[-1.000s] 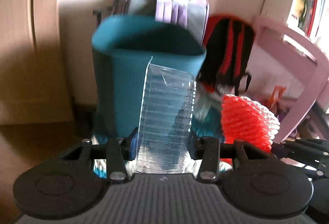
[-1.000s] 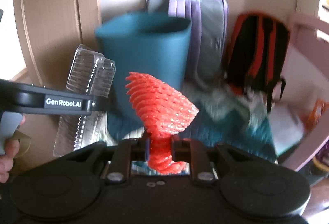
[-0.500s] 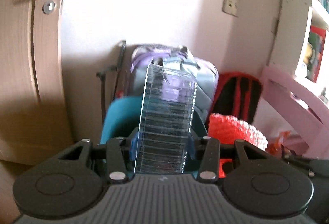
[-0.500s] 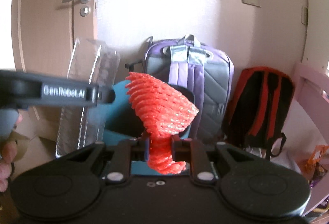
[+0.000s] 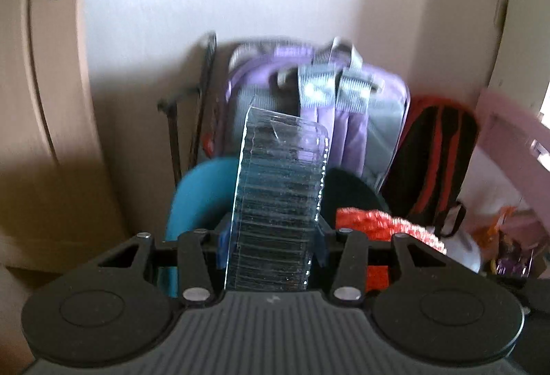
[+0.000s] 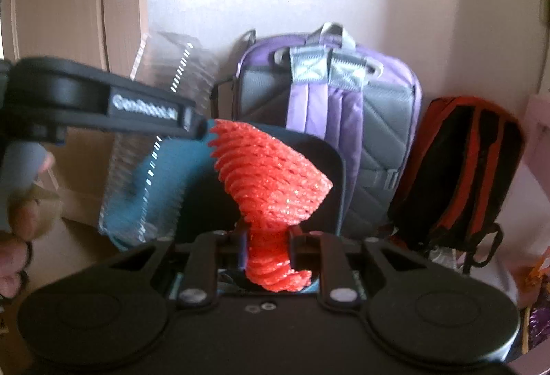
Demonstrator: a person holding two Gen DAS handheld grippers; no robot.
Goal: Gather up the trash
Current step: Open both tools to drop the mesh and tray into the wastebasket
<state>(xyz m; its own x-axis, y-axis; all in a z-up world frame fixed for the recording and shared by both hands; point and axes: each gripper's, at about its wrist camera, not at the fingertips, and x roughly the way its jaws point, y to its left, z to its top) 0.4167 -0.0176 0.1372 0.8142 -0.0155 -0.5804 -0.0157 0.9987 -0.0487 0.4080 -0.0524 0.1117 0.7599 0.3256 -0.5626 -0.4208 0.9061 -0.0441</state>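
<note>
My left gripper [image 5: 271,246] is shut on a clear ribbed plastic tray [image 5: 280,196], held upright over the open teal trash bin [image 5: 197,192]. My right gripper [image 6: 266,247] is shut on a red foam net sleeve [image 6: 271,179], held above the same bin [image 6: 165,175], whose dark opening lies just behind it. The left gripper with the clear tray [image 6: 154,148] shows at the left of the right wrist view. The red net [image 5: 381,223] shows at the right of the left wrist view.
A purple backpack [image 6: 330,107] leans on the wall behind the bin. A black and red backpack [image 6: 460,168] stands to its right. A wooden door [image 6: 68,14] is at left. Pink furniture [image 5: 512,134] and bags lie at far right.
Both grippers rose from beside the bin to above its rim, then tilted down a little. The bin's opening now shows below both held items.
</note>
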